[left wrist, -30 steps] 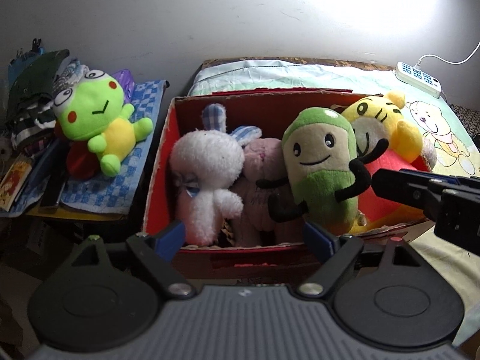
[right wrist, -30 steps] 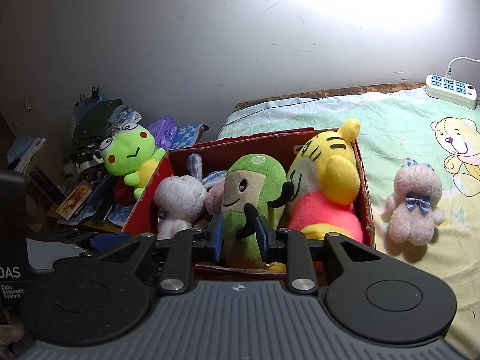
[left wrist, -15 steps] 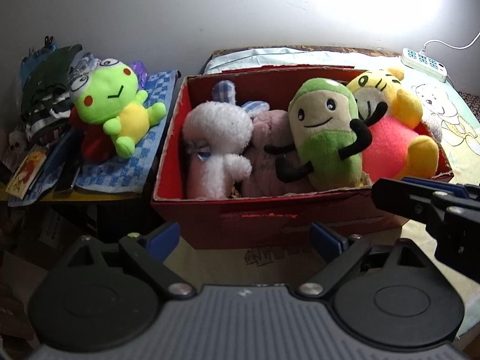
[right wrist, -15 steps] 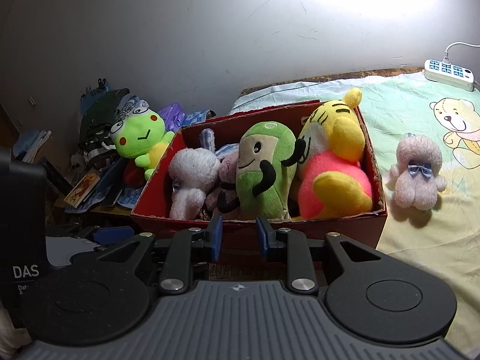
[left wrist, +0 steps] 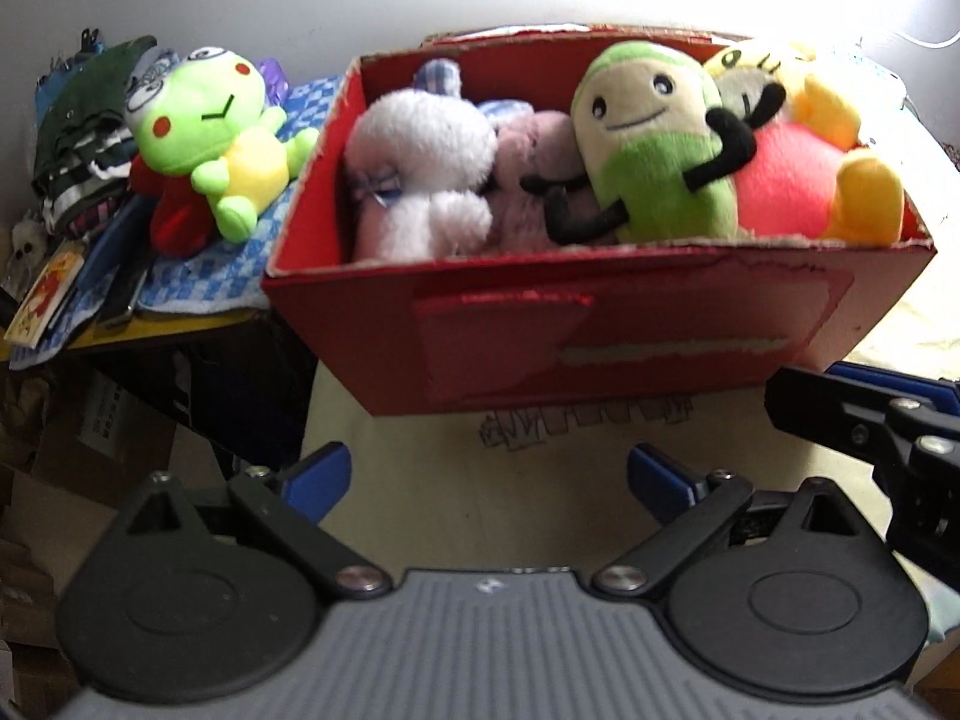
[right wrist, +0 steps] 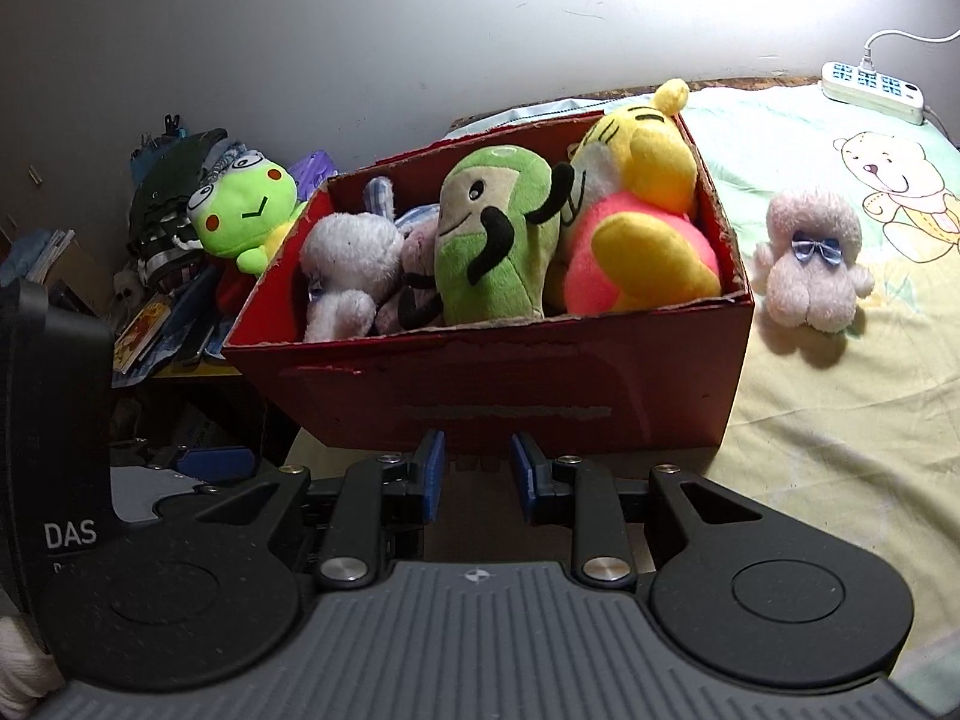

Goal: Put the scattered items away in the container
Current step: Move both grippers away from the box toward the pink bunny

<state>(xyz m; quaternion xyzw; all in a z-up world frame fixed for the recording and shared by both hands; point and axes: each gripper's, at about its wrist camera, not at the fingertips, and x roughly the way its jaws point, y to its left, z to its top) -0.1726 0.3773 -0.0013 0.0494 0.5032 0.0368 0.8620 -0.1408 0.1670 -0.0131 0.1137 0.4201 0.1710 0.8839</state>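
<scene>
Red cardboard box stands on a bed covered with a cartoon-print sheet, its front wall facing both cameras. Contents, left to right: a white fluffy toy, a pale pink toy partly hidden behind its neighbours, a green bean-shaped toy with black arms, and a yellow and pink tiger toy pressed against the right wall. All four sit upright and rise above the rim.

Outside the box: a small pinkish-grey plush with a blue bow sits on the sheet just beside the box's right wall, not touching it. A green frog plush lies on a blue checked cloth on the cluttered surface to the left of the box, near its left wall.

Left hand-held gripper: fingers spread wide, nothing between them, positioned low in front of the box and apart from it.

Right hand-held gripper: blue-padded fingers drawn partly together with a clear gap, grasping nothing, directly before the box's front wall. It also shows at the right edge of the left wrist view.

A white power strip lies at the far end of the bed, near the wall.
</scene>
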